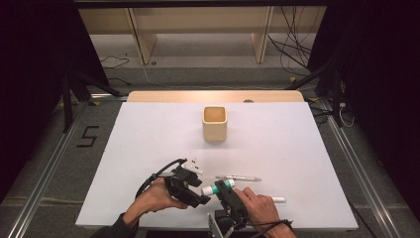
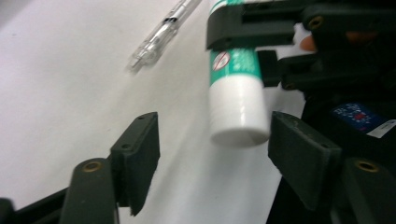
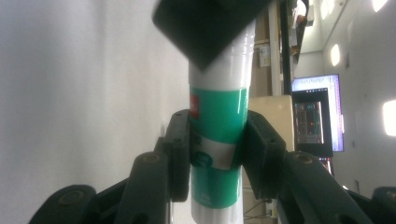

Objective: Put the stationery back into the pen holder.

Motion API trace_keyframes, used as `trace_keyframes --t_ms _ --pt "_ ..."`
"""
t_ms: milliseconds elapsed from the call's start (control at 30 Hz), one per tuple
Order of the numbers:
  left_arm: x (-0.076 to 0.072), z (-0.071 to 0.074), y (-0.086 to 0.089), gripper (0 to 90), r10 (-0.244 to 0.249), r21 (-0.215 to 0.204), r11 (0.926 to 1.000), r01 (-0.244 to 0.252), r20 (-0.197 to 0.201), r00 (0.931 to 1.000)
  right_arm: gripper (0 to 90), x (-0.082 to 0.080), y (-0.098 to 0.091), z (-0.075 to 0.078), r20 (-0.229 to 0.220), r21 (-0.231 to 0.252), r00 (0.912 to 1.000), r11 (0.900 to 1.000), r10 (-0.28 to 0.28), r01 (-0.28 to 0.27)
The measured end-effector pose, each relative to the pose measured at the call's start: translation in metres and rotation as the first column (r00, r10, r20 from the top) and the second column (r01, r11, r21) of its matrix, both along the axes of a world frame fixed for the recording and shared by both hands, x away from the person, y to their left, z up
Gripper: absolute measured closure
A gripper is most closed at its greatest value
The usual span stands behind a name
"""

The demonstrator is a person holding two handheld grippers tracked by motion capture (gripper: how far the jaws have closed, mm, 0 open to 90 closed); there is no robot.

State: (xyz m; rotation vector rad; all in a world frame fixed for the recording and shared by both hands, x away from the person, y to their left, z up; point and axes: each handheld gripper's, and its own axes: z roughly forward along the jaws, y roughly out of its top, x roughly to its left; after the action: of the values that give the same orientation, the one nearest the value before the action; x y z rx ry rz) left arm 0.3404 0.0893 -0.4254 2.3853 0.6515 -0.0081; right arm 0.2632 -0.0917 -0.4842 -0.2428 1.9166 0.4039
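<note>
the glue stick (image 1: 218, 188) is being held just above the near part of the white table (image 1: 277, 144), clamped across its green label by the right gripper (image 3: 215, 156), whose pads are being pressed on both sides of the tube. its white cap end (image 2: 238, 116) is being presented between the pads of the left gripper (image 2: 212, 154), which are standing apart and, as far as can be judged, are not touching the cap.

the stick is being judged light and rigid, a smooth plastic cylinder likely to be slippery under flat pads and apt to roll or twist. the label band is being used as the anchor; the cap is best being taken squarely across its width, close to the seam, so that it is being pulled straight off and not levered.

just beyond the stick, a clear pen (image 1: 238, 177) is lying on the table, and a white marker (image 1: 275, 200) is lying beside the right hand (image 1: 260, 206); both are near enough to be brushed if the grippers are being lowered. farther back, a cream square holder (image 1: 215, 124) is standing upright, well apart, with nothing being seen in the path to it.
</note>
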Motion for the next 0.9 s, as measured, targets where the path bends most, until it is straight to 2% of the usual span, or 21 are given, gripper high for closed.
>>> trace_keyframes --t_ms 100,133,167,200,300,333,433,500,533,600,667,733,800,900 --pt "0.0 0.003 0.006 29.3 -0.005 -0.024 0.9997 0.005 0.014 0.9999 65.8 0.001 -0.004 0.001 -0.006 0.008 0.9998 0.9997 -0.021 0.021" --pt "0.0 0.002 0.008 28.8 0.003 -0.041 0.9991 -0.002 0.018 0.9998 65.8 0.002 -0.007 0.002 -0.027 0.016 0.9991 0.9993 -0.034 0.034" --pt "0.0 0.002 0.01 28.1 0.005 -0.048 0.9988 -0.004 0.028 0.9996 65.7 0.005 -0.008 0.003 -0.023 0.024 0.9995 0.9994 -0.022 0.022" --pt "0.001 0.002 0.013 27.1 0.01 -0.061 0.9981 -0.007 0.041 0.9991 65.8 0.005 -0.01 0.004 -0.037 0.042 0.9986 0.9984 -0.038 0.039" --pt "0.004 -0.001 0.02 25.3 0.047 -0.123 0.9917 -0.037 0.075 0.9961 65.8 0.009 -0.015 0.009 -0.065 0.083 0.9968 0.9952 -0.047 0.052" --pt "0.004 -0.003 0.023 24.5 0.058 -0.143 0.9888 -0.044 0.096 0.9936 65.7 0.01 -0.017 0.011 -0.082 0.111 0.9951 0.9916 -0.056 0.065" --pt "0.004 -0.01 0.031 22.6 0.107 -0.224 0.9718 -0.074 0.137 0.9848 65.7 0.017 -0.024 0.018 -0.136 0.17 0.9877 0.9802 -0.078 0.101" --pt "0.004 -0.014 0.035 22.0 0.145 -0.277 0.9558 -0.097 0.157 0.9769 65.7 0.025 -0.032 0.023 -0.183 0.213 0.9795 0.9691 -0.085 0.124" --pt "0.004 -0.016 0.037 21.7 0.162 -0.299 0.9485 -0.105 0.172 0.9716 65.7 0.029 -0.036 0.025 -0.2 0.242 0.9755 0.9601 -0.092 0.14" --pt "0.003 -0.02 0.041 20.7 0.183 -0.322 0.9394 -0.117 0.184 0.9658 65.7 0.036 -0.044 0.03 -0.268 0.316 0.9584 0.9306 -0.099 0.184" --pt "0.003 -0.023 0.046 18.7 0.22 -0.347 0.927 -0.142 0.198 0.9552 65.7 0.044 -0.052 0.035 -0.33 0.378 0.9397 0.8994 -0.091 0.22" --pt "0.003 -0.027 0.051 18.1 0.25 -0.374 0.9129 -0.163 0.196 0.9483 65.7 0.051 -0.058 0.039 -0.384 0.448 0.9213 0.8597 -0.063 0.245" --pt "0.002 -0.03 0.057 17.2 0.275 -0.392 0.9023 -0.18 0.204 0.9394 65.7 0.057 -0.064 0.045 -0.443 0.51 0.8962 0.8139 -0.03 0.279" --pt "0.001 -0.033 0.064 15.9 0.318 -0.419 0.8841 -0.207 0.216 0.9231 65.7 0.069 -0.07 0.054 -0.526 0.587 0.8495 0.738 0.036 0.333"
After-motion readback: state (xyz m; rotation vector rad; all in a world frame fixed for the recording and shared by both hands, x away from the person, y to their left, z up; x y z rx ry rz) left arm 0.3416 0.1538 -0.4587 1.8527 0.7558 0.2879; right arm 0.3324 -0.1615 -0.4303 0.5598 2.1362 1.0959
